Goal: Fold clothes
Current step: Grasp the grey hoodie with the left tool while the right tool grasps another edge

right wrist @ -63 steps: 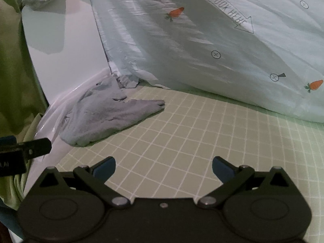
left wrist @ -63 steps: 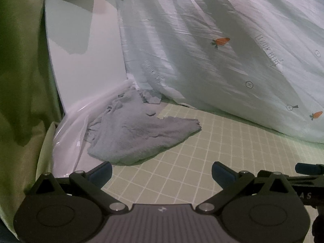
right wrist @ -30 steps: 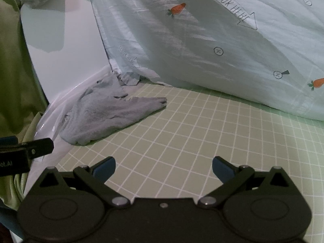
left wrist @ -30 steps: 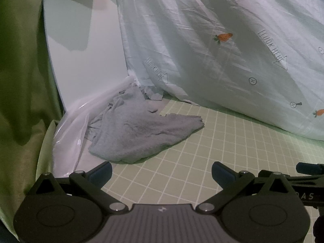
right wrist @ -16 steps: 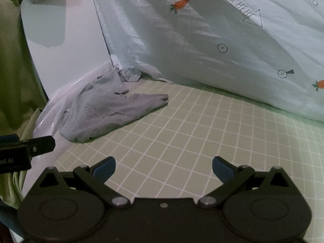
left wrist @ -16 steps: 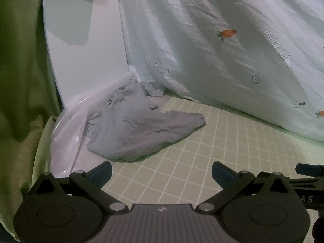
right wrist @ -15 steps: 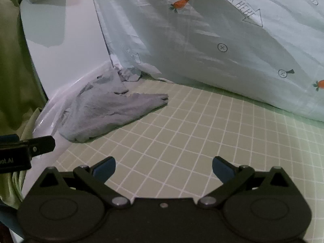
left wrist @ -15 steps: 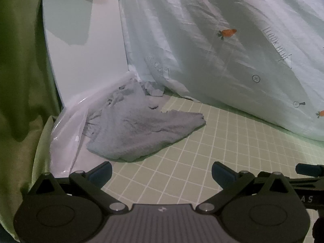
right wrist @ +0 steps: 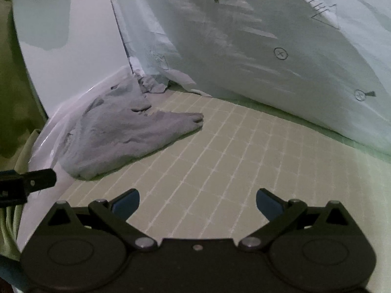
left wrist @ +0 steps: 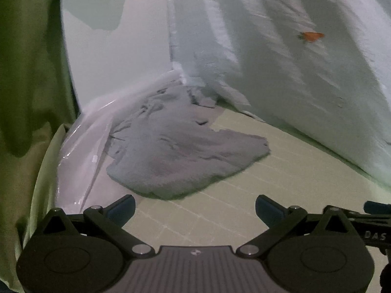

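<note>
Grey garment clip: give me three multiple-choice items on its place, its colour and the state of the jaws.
1. Where does the grey garment lie?
A. over the left edge of the checked mat
B. draped over the carrot-print sheet
C. held in a gripper

2. Its colour?
A. orange
B. grey
C. black

3. The jaws of the left gripper and right gripper are:
A. both shut
B. one shut
C. both open

Answers: 1 A, it lies partly on the mat; 2 B, plain grey fabric; 3 C, wide gaps, nothing held.
</note>
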`<state>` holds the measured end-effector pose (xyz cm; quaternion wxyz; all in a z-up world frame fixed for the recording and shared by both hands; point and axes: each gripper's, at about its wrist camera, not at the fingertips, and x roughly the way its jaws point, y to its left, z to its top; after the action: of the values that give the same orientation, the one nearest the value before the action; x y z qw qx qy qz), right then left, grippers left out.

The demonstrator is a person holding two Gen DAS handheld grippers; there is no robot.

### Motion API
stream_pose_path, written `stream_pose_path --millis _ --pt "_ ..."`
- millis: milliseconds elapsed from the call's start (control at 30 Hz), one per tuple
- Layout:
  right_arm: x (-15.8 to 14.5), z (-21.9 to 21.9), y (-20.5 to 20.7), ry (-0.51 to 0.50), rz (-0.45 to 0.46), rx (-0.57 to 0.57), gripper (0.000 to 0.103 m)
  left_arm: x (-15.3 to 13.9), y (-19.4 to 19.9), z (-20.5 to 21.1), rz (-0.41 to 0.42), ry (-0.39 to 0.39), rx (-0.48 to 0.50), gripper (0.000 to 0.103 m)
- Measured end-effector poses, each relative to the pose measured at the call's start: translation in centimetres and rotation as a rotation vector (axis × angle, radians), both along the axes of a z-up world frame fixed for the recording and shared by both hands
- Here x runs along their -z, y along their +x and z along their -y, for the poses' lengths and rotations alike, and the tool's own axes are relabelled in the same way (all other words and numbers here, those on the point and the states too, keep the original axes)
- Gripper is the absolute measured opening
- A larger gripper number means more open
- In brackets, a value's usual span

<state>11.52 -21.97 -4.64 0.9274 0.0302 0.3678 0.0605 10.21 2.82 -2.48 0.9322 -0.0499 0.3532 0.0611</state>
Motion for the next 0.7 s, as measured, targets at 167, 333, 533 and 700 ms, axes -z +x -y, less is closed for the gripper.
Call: stream_pose_path --millis 167,333,533,700 --pt "0.4 -0.4 5.6 -0.001 -0.018 -0.017 0.103 0.6 4.9 -3.1 -0.021 -0.005 -0.075 0.103" --pt "1.5 -2.3 12.0 -0.005 -0.037 -0.036 0.103 2.6 10.2 -6.6 -0.056 -0.016 -0.148 0.103" --pt "5.0 -3.9 20.1 0.002 -0.094 -0.045 0.102 5.9 16.5 -10.3 -0.116 -0.020 -0.213 0.100" --pt "8.3 -5.2 24.7 0.016 -0.150 -0.057 0.094 7.4 19.4 -11.6 -0.131 -0.036 -0.215 0.081"
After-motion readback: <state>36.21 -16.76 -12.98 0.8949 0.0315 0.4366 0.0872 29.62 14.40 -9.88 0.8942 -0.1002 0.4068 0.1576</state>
